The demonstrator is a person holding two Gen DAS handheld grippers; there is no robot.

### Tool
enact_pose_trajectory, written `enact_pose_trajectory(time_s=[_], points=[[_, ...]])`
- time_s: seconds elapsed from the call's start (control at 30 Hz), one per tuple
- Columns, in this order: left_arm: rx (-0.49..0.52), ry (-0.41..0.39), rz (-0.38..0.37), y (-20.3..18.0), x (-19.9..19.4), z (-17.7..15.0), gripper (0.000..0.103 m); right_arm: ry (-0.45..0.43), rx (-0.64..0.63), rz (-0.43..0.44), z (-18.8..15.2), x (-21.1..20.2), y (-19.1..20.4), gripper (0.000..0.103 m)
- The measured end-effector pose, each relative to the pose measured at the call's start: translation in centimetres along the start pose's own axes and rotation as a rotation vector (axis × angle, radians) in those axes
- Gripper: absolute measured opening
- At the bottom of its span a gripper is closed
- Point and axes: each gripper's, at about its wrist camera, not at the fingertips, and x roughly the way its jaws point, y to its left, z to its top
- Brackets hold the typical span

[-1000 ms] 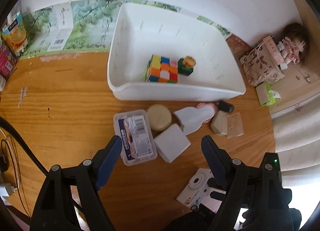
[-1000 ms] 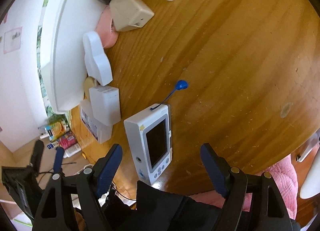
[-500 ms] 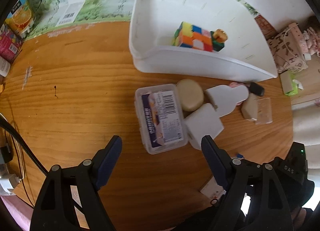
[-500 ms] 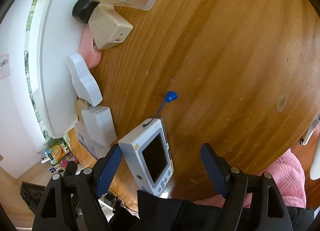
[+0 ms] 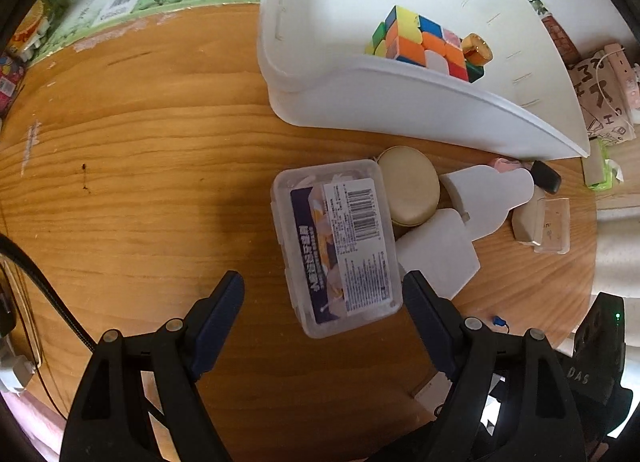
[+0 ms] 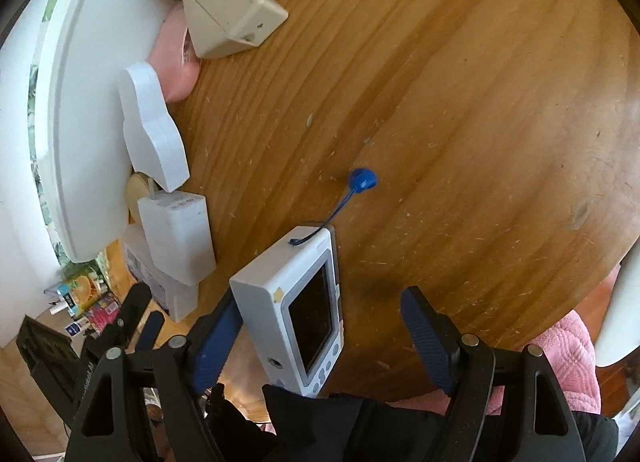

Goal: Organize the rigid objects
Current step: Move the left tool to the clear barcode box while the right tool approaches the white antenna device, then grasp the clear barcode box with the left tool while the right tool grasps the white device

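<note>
My left gripper (image 5: 324,294) points down at the wooden table, open. The near end of a clear labelled plastic box (image 5: 340,246) lies between its fingers without being pressed. Behind the box are a round beige case (image 5: 410,190), a white adapter block (image 5: 436,254) and a white bottle-shaped piece (image 5: 488,198). The white bin (image 5: 400,102) holds a colour cube (image 5: 424,44) and a small yellow-and-green toy (image 5: 476,50). My right gripper (image 6: 320,318) is closing around a white toy camera (image 6: 296,302) with a blue strap (image 6: 362,178). Its left finger is at the camera's side, the right finger still apart.
A beige box (image 6: 228,18), a small clear case (image 5: 554,226) and a black piece (image 5: 546,178) lie by the bin's right end. Cartons (image 5: 24,34) stand far left, a patterned bag (image 5: 600,94) far right. Pink cloth (image 6: 568,358) lies past the table's edge.
My left gripper has sunk towards the clear box, whose near end now sits between its fingers. My right gripper has come onto the toy camera and its jaws have narrowed.
</note>
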Motion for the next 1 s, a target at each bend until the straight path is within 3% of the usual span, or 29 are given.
enact_pose_trajectory(time_s=[0.13, 0.27, 0.63, 0.73, 0.8, 1.0], points=[[-0.001, 0.013, 0.005, 0.0, 0.4, 0.7, 0.084, 0.001, 0.0, 0.001, -0.2, 0.4, 0.5, 0.06], [-0.008, 0.025, 0.013, 0.1, 0.7, 1.8, 0.084, 0.003, -0.023, 0.023, -0.2, 0.7, 1.3, 0.039], [0.007, 0.074, 0.048, -0.5, 1.9, 3.1, 0.082, -0.017, -0.015, 0.074, -0.3, 0.2, 0.8, 0.037], [-0.007, 0.086, 0.035, -0.8, 2.5, 3.3, 0.072, -0.025, -0.018, 0.082, -0.5, -0.3, -0.1, 0.036], [-0.005, 0.083, 0.045, -1.0, 2.6, 3.1, 0.071, -0.032, -0.029, 0.098, -0.4, -1.0, -0.5, 0.025], [-0.021, 0.082, 0.027, -0.9, 2.6, 2.5, 0.07, -0.038, -0.054, 0.104, -0.5, -1.5, -0.7, 0.025]])
